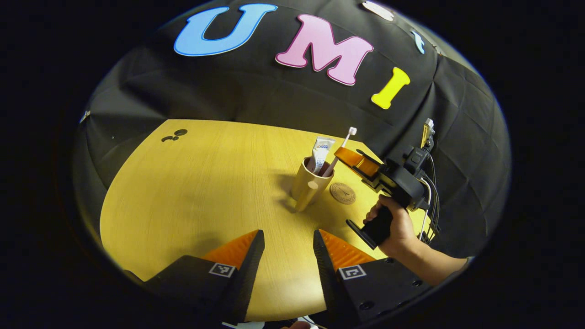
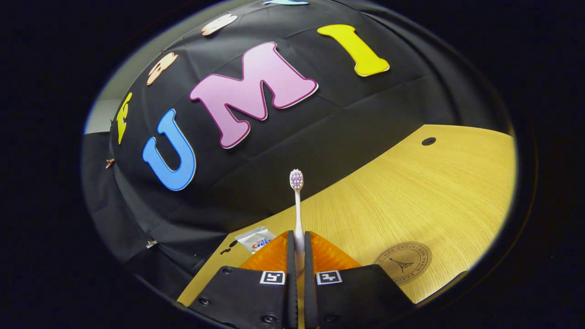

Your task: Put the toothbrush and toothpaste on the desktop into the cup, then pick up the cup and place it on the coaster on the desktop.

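A tan cup (image 1: 310, 185) stands on the wooden desktop (image 1: 205, 183) with the toothpaste tube (image 1: 321, 153) upright in it. The white toothbrush (image 1: 340, 151) leans in the cup, head up. My right gripper (image 1: 348, 157), held by a hand (image 1: 393, 226), is shut on the toothbrush handle just above the cup's rim. In the right gripper view the toothbrush (image 2: 297, 205) rises between the fingers of my right gripper (image 2: 298, 242), and the toothpaste tube's top (image 2: 255, 238) peeks out at the left. The round coaster (image 1: 342, 193) lies right of the cup. My left gripper (image 1: 289, 240) is open, nearer than the cup.
The coaster (image 2: 402, 262) lies flat at the lower right in the right gripper view. Small dark holes (image 1: 176, 135) mark the desktop's far left part, and another hole (image 2: 428, 141) sits near the far edge. The black cloth wall closes off the back.
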Demonstrator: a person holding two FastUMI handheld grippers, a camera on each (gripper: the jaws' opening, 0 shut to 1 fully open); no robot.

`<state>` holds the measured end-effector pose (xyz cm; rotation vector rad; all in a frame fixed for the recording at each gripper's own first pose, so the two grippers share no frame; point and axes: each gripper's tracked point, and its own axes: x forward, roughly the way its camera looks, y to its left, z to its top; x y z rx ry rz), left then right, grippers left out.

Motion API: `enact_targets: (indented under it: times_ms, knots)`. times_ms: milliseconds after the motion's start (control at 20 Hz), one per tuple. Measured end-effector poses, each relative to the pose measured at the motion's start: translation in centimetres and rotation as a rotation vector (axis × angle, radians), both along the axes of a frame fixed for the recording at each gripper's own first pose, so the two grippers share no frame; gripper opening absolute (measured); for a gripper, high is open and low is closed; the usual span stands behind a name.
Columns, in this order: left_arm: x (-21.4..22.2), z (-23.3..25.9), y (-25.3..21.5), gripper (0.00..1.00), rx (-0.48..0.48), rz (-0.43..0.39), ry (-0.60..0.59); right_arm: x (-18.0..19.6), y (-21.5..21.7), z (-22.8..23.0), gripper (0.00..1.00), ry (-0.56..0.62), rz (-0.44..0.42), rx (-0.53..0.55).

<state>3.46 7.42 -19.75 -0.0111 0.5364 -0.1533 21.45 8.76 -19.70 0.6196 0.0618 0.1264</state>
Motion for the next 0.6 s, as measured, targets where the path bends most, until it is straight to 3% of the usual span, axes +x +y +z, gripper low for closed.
enact_targets:
  times_ms: [250, 400, 550, 600]
  knots:
    - [0.0, 0.3, -0.9, 0.67, 0.008, 0.01, 0.001, -1.7, 0.7, -0.7, 0.11, 0.059, 0.068, 0.013]
    - [0.9, 0.2, -1.6, 0.67, 0.032, 0.002, 0.006, -2.7, 0.4, -1.2, 0.28, 0.096, 0.105, 0.001]
    - [1.9, 0.0, -2.9, 0.67, 0.056, -0.011, 0.021, -3.7, -0.1, -1.6, 0.32, 0.127, 0.145, 0.001]
    - [2.3, -0.3, -3.3, 0.67, 0.063, -0.02, 0.029, -4.1, -0.4, -1.9, 0.39, 0.143, 0.158, -0.006]
